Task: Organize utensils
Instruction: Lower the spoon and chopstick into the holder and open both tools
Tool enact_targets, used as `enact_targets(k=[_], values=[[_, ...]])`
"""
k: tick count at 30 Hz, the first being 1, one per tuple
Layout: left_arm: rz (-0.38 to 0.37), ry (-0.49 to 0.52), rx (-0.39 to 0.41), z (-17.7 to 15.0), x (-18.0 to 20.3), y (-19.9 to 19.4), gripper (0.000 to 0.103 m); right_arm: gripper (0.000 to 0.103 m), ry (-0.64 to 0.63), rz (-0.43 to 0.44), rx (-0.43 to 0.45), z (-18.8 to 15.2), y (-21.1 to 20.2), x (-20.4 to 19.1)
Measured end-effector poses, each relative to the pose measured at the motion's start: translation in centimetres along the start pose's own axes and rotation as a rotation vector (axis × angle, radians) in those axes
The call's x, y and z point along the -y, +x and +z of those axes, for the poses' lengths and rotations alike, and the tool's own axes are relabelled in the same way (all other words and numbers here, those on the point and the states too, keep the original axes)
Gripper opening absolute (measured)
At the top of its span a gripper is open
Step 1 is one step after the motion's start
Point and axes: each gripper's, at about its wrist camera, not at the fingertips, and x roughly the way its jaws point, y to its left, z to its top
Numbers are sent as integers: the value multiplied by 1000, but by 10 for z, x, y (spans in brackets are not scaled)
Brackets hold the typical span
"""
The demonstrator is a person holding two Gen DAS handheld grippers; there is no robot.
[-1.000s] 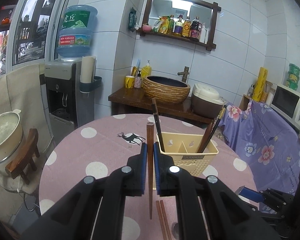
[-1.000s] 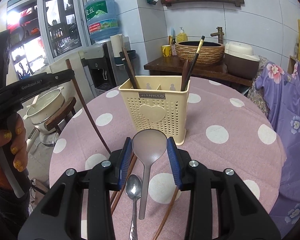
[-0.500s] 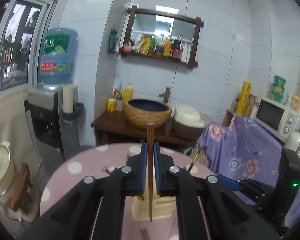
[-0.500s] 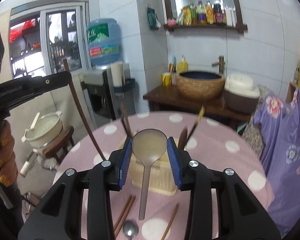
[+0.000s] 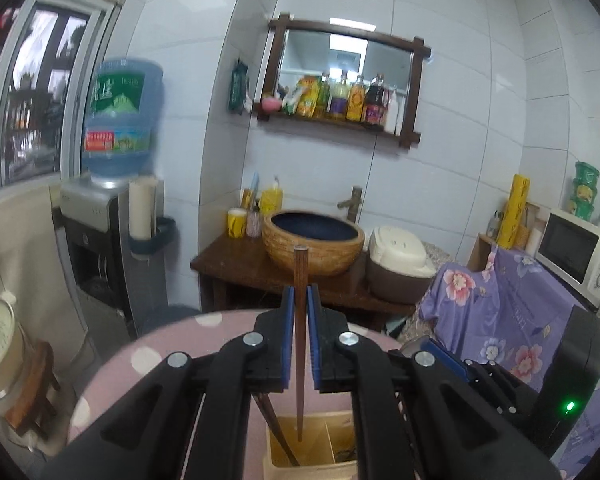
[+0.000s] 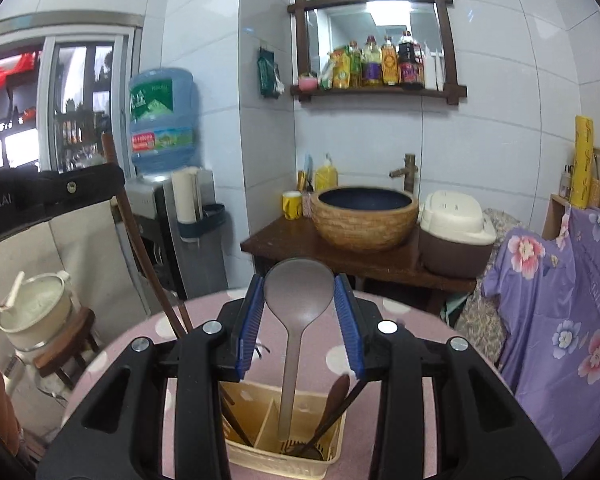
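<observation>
Utensils in transit: the left gripper (image 5: pixel 299 336) is clamped on a dark wooden chopstick (image 5: pixel 299 344), held upright with its lower tip hanging over the left compartment of the cream caddy (image 5: pixel 312 462). The right gripper (image 6: pixel 299 322) pinches the bowl of a grey ladle (image 6: pixel 298 296), its handle dangling above the caddy's middle compartment. Step in hand, by judgement: carrying both pieces to the caddy for insertion. The next move calls for a straight descent before either grip opens. A chopstick (image 6: pixel 236 420) already leans in the left compartment and a wooden spoon (image 6: pixel 332 400) in the right; these, and the dividers, could deflect the descending ends. The caddy stands on a pink polka-dot table (image 6: pixel 400 308).
</observation>
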Motion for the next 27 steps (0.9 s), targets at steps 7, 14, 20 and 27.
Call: enact_targets(k=[7, 14, 20, 27], values=[[2, -13, -85, -51, -6, 24, 8, 37, -21, -45, -51, -59, 18, -2], [34, -3, -135, -85, -12, 42, 7, 37, -31, -64, -94, -96, 31, -3], [30, -11, -158, -92, -18, 43, 7, 45, -43, -71, -72, -100, 25, -1], [-13, -7, -67, -90, -23, -9, 77, 69, -47, -80, -14, -100, -11, 3]])
